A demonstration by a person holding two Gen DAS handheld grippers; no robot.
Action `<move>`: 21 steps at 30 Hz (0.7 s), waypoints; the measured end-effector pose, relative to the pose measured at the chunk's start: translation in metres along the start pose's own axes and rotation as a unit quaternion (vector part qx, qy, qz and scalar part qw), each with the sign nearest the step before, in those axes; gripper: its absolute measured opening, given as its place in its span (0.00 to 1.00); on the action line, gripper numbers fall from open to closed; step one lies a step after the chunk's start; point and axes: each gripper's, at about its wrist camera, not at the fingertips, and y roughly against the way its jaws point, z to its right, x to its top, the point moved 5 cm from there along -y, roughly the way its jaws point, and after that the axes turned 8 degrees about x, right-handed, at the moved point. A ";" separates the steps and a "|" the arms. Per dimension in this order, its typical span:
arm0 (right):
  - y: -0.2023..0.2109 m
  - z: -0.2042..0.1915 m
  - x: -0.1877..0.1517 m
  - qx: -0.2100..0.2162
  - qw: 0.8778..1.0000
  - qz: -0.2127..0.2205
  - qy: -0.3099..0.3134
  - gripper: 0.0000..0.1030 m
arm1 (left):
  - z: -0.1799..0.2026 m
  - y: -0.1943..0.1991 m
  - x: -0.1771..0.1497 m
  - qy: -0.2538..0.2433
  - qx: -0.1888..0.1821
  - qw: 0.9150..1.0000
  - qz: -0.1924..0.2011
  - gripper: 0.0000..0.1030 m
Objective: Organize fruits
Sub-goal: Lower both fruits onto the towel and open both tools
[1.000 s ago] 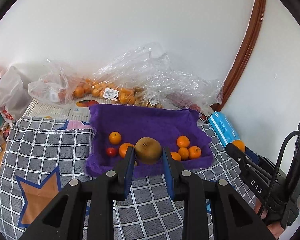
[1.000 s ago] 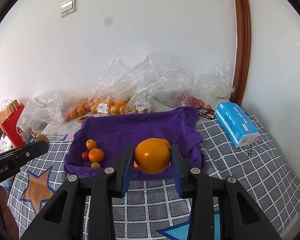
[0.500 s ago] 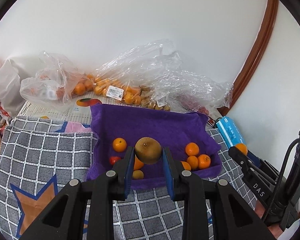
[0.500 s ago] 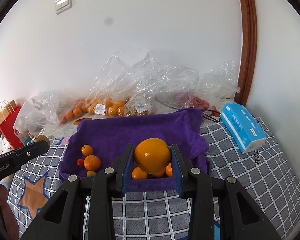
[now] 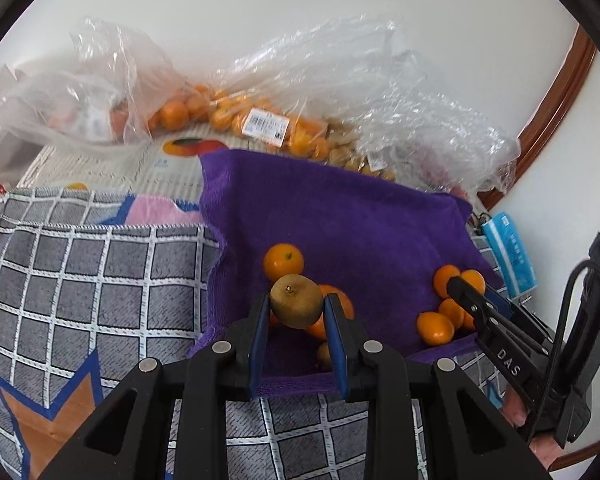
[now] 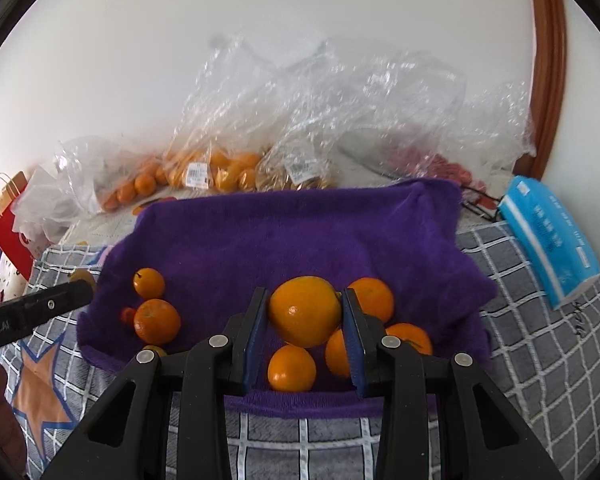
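While both grippers clamp fruit, purple towel [image 6: 300, 232] far half bare.

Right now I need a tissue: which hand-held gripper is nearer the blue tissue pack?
Right. The right hand-held gripper is above the purple towel's right half, nearer the blue tissue pack; the left hand-held gripper is farther left.

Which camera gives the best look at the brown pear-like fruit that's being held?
The left wrist view: the brown fruit sits centred and sharp between the left gripper fingers, above the purple towel. The right wrist view shows only that gripper's black finger at its left edge; the fruit itself is not clearly visible there.
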 end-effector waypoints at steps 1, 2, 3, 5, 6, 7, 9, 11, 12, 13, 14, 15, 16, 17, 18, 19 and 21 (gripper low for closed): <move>-0.007 0.000 -0.001 0.004 1.000 -0.005 -0.003 0.35 | 0.000 -0.005 -0.002 0.000 0.001 1.000 -0.007 0.25; -0.014 0.000 -0.004 0.009 1.000 -0.012 -0.006 0.35 | 0.001 -0.008 -0.004 -0.001 0.001 1.000 -0.011 0.25; -0.019 0.000 -0.005 0.011 1.000 -0.016 -0.007 0.35 | 0.001 -0.010 -0.005 -0.002 0.000 1.000 -0.014 0.25; -0.028 -0.002 -0.009 0.011 1.000 -0.025 -0.002 0.35 | 0.002 -0.014 -0.007 -0.004 0.002 1.000 -0.019 0.25; -0.029 -0.002 -0.010 0.011 1.000 -0.027 -0.001 0.35 | 0.002 -0.016 -0.008 -0.005 0.003 1.000 -0.021 0.25; -0.032 -0.002 -0.012 0.012 0.999 -0.030 0.001 0.35 | 0.002 -0.017 -0.010 -0.006 0.006 1.000 -0.023 0.25; -0.035 -0.002 -0.015 0.011 0.999 -0.031 0.002 0.35 | 0.002 -0.020 -0.011 -0.007 0.008 1.000 -0.025 0.25; -0.036 -0.001 -0.017 0.008 0.999 -0.031 0.002 0.35 | 0.003 -0.021 -0.013 -0.007 0.009 1.000 -0.026 0.25; -0.037 -0.001 -0.017 0.007 0.999 -0.032 0.000 0.35 | 0.002 -0.021 -0.014 -0.007 0.010 1.000 -0.027 0.25; -0.035 -0.001 -0.018 0.008 0.999 -0.033 -0.002 0.35 | 0.002 -0.022 -0.015 -0.006 0.010 1.000 -0.028 0.25; -0.032 -0.001 -0.019 0.009 0.999 -0.032 -0.004 0.35 | 0.002 -0.022 -0.016 -0.005 0.008 1.000 -0.027 0.25; -0.030 -0.001 -0.019 0.008 0.999 -0.031 -0.004 0.36 | 0.002 -0.022 -0.016 -0.004 0.006 1.000 -0.026 0.25; -0.024 -0.003 -0.019 0.006 1.000 -0.028 -0.002 0.39 | 0.001 -0.022 -0.017 -0.002 0.005 1.000 -0.025 0.25; -0.020 -0.004 -0.019 0.004 1.000 -0.026 -0.001 0.41 | 0.001 -0.022 -0.017 -0.001 0.007 1.000 -0.025 0.25; -0.015 -0.004 -0.018 0.000 1.000 -0.022 0.000 0.44 | 0.001 -0.022 -0.018 -0.002 0.007 1.000 -0.024 0.25; -0.009 -0.004 -0.018 -0.006 1.000 -0.017 -0.001 0.46 | 0.002 -0.019 -0.018 -0.003 0.008 1.000 -0.023 0.25; 0.009 -0.005 -0.019 -0.010 1.000 -0.005 -0.003 0.46 | 0.003 -0.012 -0.019 -0.007 0.016 1.000 -0.020 0.28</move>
